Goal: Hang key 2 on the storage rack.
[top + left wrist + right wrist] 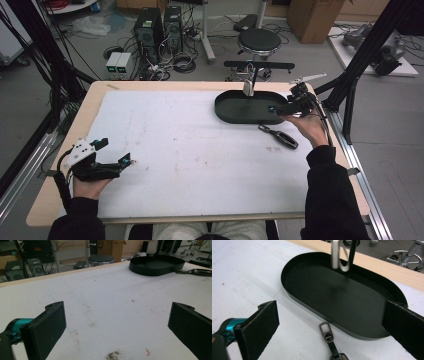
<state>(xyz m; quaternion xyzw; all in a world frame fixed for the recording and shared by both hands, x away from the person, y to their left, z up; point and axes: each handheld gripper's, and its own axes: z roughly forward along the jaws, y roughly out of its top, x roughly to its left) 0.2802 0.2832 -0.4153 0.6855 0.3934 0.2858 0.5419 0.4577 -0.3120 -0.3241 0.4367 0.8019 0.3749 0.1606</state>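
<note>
Key fob [280,136] lies on the table [175,150] just beside the black tray's [235,117] near rim; my right claw [280,107] hovers released above it, left claw [114,152] released over open surface.

key fob flat on the desk, just beside the black tray

the key fob [279,136] near my right tool is dark and slim, with a strap ending in a small metal loop [326,331]; it lies flat, loop end toward the tray. the black oval tray [227,116] sits upright, with a post rising from its far side and a silver clip [335,253] hanging there.
</note>
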